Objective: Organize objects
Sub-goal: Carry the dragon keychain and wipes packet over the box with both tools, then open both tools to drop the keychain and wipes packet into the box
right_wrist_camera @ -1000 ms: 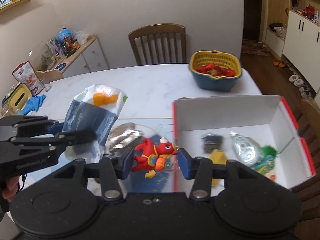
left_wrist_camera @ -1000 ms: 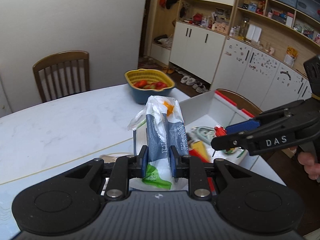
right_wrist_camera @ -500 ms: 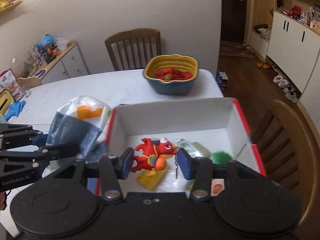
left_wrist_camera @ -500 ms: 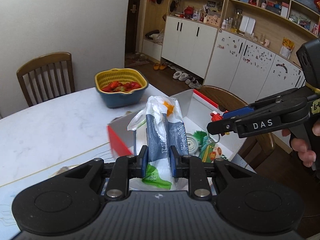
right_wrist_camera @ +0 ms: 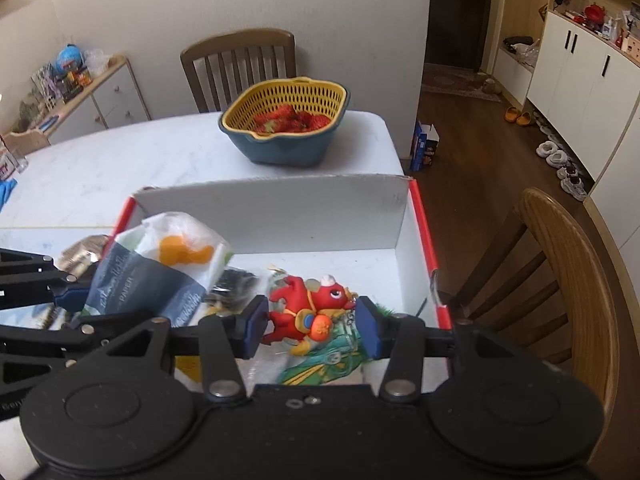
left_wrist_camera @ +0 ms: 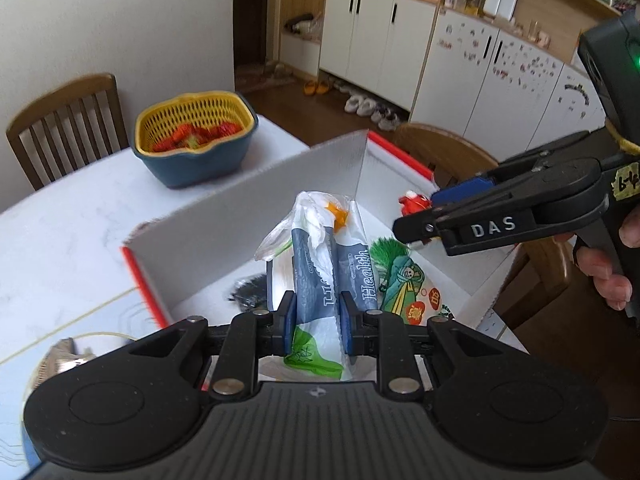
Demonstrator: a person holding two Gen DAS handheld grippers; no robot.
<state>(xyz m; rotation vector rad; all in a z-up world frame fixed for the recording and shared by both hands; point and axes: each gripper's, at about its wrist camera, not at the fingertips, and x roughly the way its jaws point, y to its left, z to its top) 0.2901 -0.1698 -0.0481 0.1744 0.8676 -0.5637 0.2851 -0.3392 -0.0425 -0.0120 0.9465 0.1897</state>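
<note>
Two loads hang over the white box [right_wrist_camera: 280, 216]: our left gripper [left_wrist_camera: 318, 316] pinches the tissue pack [left_wrist_camera: 332, 264], our right gripper [right_wrist_camera: 312, 320] clamps the red toy [right_wrist_camera: 308, 310], and dropping both together could bounce one off the rim.

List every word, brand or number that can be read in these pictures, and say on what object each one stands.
"DAS": on the right gripper, white letters on its side.
"Health": on the tissue pack held by the left gripper.
"PAPER": on the same pack, seen in the right wrist view.
A handwritten tag at the right gripper's handle: digits not legible.
Print on the green packet in the box: too small.
</note>
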